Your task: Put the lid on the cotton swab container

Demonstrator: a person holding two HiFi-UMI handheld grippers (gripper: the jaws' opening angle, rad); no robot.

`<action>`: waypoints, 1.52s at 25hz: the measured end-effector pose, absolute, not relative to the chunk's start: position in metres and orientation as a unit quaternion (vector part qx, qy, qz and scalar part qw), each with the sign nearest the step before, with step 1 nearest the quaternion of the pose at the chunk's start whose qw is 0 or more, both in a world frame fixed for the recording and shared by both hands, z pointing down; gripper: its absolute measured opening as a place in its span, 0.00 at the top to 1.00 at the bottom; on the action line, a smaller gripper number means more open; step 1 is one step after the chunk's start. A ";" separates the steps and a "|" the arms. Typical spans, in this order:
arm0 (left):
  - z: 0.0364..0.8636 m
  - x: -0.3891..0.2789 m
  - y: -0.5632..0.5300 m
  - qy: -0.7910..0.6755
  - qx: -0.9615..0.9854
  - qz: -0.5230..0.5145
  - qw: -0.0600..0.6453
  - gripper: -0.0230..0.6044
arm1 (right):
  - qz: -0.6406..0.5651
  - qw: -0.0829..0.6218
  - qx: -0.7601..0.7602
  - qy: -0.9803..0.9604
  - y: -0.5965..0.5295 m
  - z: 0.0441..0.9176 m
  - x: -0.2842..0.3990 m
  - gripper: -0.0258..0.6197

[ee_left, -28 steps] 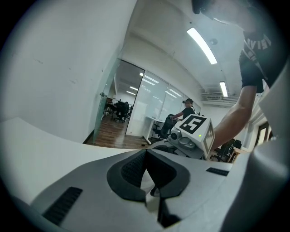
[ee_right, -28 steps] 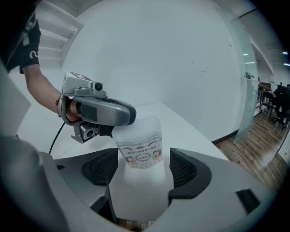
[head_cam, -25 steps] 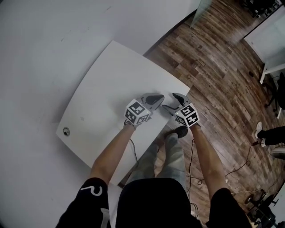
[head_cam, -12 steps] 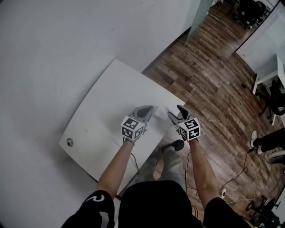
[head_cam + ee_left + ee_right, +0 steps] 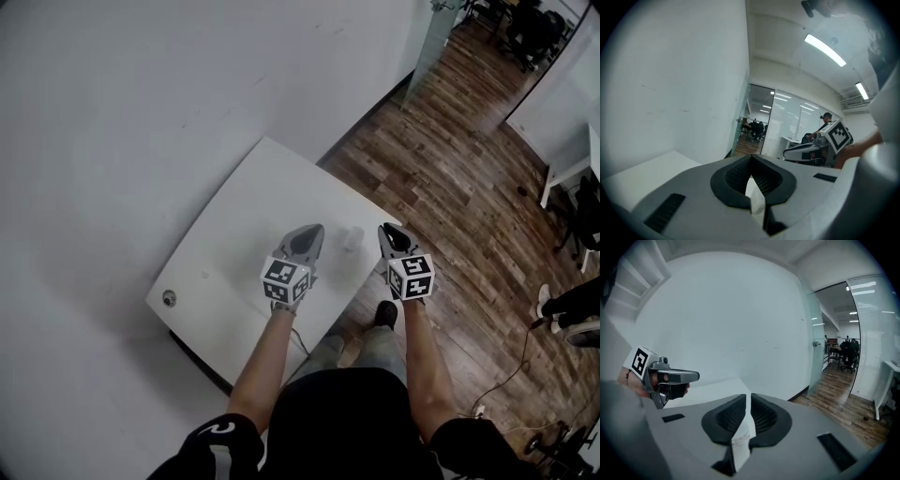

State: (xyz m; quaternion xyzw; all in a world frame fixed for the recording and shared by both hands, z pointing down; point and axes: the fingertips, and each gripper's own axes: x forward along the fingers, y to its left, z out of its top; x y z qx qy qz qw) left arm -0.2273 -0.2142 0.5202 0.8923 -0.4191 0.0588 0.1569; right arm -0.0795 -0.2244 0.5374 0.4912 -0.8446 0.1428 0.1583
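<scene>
The left gripper (image 5: 751, 157) has its grey jaws with black ribbed pads closed tip to tip, with nothing gripped. The right gripper (image 5: 748, 396) has just been closing its jaws. Only a thin slit remains between its pads, and nothing is held. Both grippers are held side by side, apart, over the white rectangular table (image 5: 225, 234).

The small clear plastic cotton swab container (image 5: 352, 239) stands near the table's far right corner, between the two grippers and untouched — whether it is capped cannot be told. A small round fitting (image 5: 169, 298) sits at the table's near left corner.

A plain white wall (image 5: 141, 112) lies left and far, and a dark wood plank floor (image 5: 450, 178) lies right — a glass partition (image 5: 813, 352) stands beyond.
</scene>
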 end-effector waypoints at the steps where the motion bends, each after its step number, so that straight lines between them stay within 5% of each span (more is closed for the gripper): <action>1: 0.516 -0.230 -0.212 -0.428 0.889 0.055 0.157 0.92 | 0.141 0.157 0.495 -0.843 -0.224 0.533 -0.078 0.91; 38: 0.437 -0.226 -0.184 -0.628 0.771 0.040 0.095 0.92 | 0.094 0.125 0.397 -0.904 -0.249 0.462 -0.025 0.94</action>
